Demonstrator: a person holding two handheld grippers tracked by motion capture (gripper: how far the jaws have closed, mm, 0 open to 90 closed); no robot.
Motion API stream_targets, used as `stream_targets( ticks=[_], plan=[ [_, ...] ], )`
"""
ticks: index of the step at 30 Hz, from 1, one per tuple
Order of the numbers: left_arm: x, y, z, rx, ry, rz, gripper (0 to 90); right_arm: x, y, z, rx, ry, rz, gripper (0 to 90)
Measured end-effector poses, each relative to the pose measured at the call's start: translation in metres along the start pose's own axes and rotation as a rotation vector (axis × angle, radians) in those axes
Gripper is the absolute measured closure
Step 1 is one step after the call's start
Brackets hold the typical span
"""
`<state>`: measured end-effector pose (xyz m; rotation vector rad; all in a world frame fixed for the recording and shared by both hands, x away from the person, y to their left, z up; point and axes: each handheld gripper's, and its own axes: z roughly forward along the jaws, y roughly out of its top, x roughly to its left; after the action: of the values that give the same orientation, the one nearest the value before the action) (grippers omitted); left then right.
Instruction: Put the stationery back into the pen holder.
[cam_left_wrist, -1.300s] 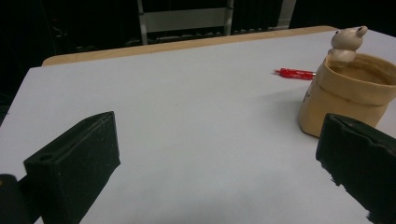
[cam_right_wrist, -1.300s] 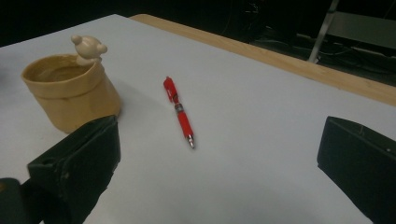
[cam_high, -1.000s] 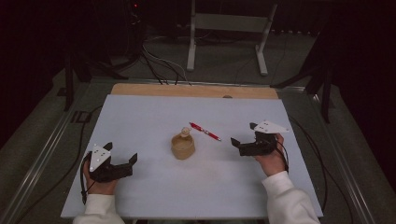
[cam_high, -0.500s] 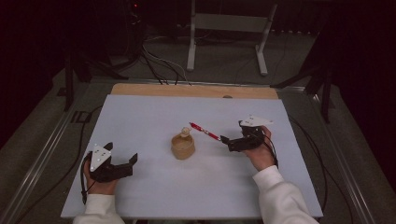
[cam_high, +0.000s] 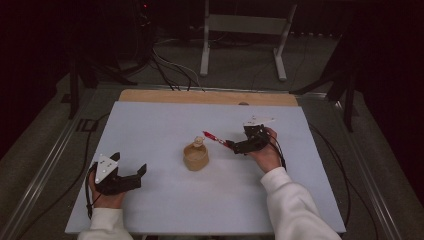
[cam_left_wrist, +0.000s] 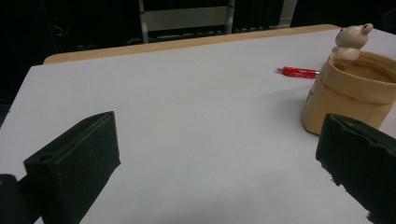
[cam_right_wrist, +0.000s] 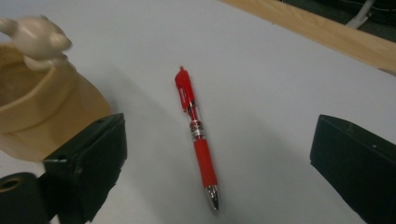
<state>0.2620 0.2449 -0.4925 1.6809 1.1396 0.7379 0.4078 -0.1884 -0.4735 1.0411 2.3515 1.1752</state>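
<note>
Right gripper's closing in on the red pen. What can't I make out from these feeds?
- Pen: in the high view its tip end is covered by the right gripper.
- Cup: cut by the frame edge in both gripper views; blurred in the right one.
- Cup's inside bottom: hidden by its wall, all views.

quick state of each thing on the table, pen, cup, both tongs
pen: lying flat on the table, between the right tongs' open jaws, untouched
cup: upright, empty, bear figure on its rim
right tongs: open, jaws just closing slightly
left tongs: open, empty
</note>
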Motion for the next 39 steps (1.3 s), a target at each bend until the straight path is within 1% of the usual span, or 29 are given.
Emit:
stream_targets(
  ticks=[3, 5, 7, 9, 11, 13, 14, 17, 20, 21, 23, 24, 26, 28, 31, 33, 35, 39],
  plan=[
    [0.000, 0.000, 0.000, -0.001, 0.000, -0.001, 0.1, -0.001, -0.001, 0.007, 0.030, 0.008, -0.004, 7.5],
    [0.000, 0.000, 0.000, 0.000, 0.000, 0.000, 0.1, -0.002, -0.002, 0.010, 0.047, 0.006, -0.002, 11.3],
    [0.000, 0.000, 0.000, 0.000, 0.000, -0.001, 0.1, -0.003, -0.003, 0.013, 0.070, -0.005, 0.008, 19.3],
    [0.000, 0.000, 0.000, 0.001, 0.000, -0.001, 0.1, -0.004, -0.006, 0.018, 0.099, -0.009, 0.010, 24.4],
    [0.000, 0.000, 0.000, 0.002, 0.001, -0.001, 0.1, -0.004, -0.009, 0.022, 0.129, -0.008, 0.003, 30.9],
    [0.000, 0.000, 0.000, 0.002, 0.001, -0.001, 0.1, -0.004, -0.012, 0.027, 0.163, -0.001, -0.019, 41.3],
    [0.000, 0.000, 0.001, 0.002, 0.001, -0.001, 0.1, -0.004, -0.013, 0.029, 0.174, 0.004, -0.022, 44.9],
    [0.000, 0.000, 0.001, 0.004, 0.001, -0.001, 0.1, -0.005, -0.016, 0.033, 0.182, 0.016, -0.021, 54.5],
    [0.000, 0.000, 0.001, 0.004, 0.001, -0.001, 0.1, -0.003, -0.018, 0.039, 0.199, 0.032, -0.030, 61.4],
    [0.000, 0.000, 0.001, 0.004, 0.001, -0.001, 0.1, -0.002, -0.018, 0.041, 0.211, 0.035, -0.041, 64.2],
    [0.000, 0.000, 0.001, 0.004, 0.002, 0.000, 0.1, 0.001, -0.019, 0.045, 0.227, 0.030, -0.048, 67.7],
    [0.000, 0.000, 0.001, 0.004, 0.001, -0.001, 0.1, 0.002, -0.019, 0.045, 0.225, 0.021, -0.056, 69.7],
    [0.000, 0.000, 0.001, 0.005, 0.001, -0.001, 0.1, 0.004, -0.019, 0.045, 0.229, 0.017, -0.064, 77.5],
    [-0.001, 0.000, 0.001, 0.006, 0.001, 0.001, 0.1, 0.005, -0.018, 0.045, 0.234, 0.014, -0.072, 79.9],
    [-0.001, 0.000, 0.001, 0.008, 0.002, 0.001, 0.1, 0.006, -0.018, 0.045, 0.238, 0.008, -0.078, 80.9],
    [0.000, 0.000, 0.001, 0.008, 0.003, 0.001, 0.1, 0.006, -0.018, 0.044, 0.232, 0.010, -0.062, 81.1],
    [0.000, 0.000, 0.001, 0.009, 0.003, -0.001, 0.1, 0.004, -0.020, 0.043, 0.225, 0.025, -0.043, 81.1],
    [0.000, 0.000, 0.001, 0.011, 0.004, 0.002, 0.1, 0.003, -0.021, 0.039, 0.221, 0.026, -0.033, 81.2]
  ],
)
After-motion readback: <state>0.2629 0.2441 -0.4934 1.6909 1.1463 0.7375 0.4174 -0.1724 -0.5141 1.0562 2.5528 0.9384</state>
